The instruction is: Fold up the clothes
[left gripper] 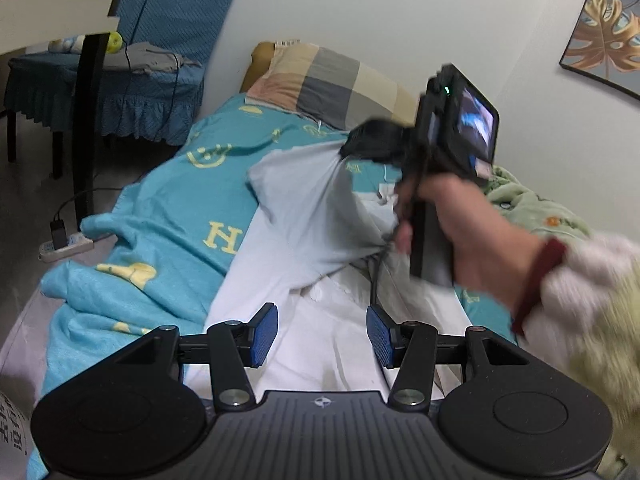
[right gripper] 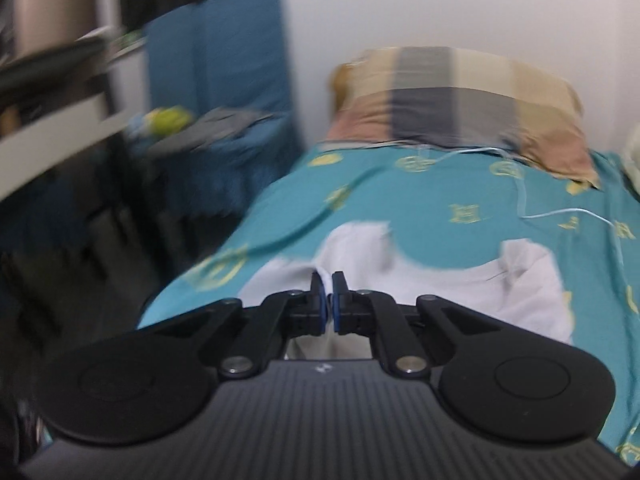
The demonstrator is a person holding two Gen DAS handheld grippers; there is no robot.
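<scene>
A white garment [left gripper: 304,216] lies on the bed over a teal blanket [left gripper: 168,216]. My right gripper [left gripper: 352,146], held by a hand [left gripper: 480,232], is shut on one edge of it and holds that part lifted, so the cloth hangs in a taut fold. In the right wrist view the pads of the right gripper [right gripper: 329,304] are pressed together on a pinch of the white garment [right gripper: 440,292]. My left gripper [left gripper: 322,332] hovers open over the near part of the garment, its blue pads well apart with nothing pinched.
A checked pillow [left gripper: 332,80] lies at the head of the bed against the wall. A blue-covered chair [left gripper: 140,92] and a black table leg [left gripper: 86,120] stand left of the bed. A power strip [left gripper: 66,246] lies on the floor. A green blanket [left gripper: 532,208] is at the right.
</scene>
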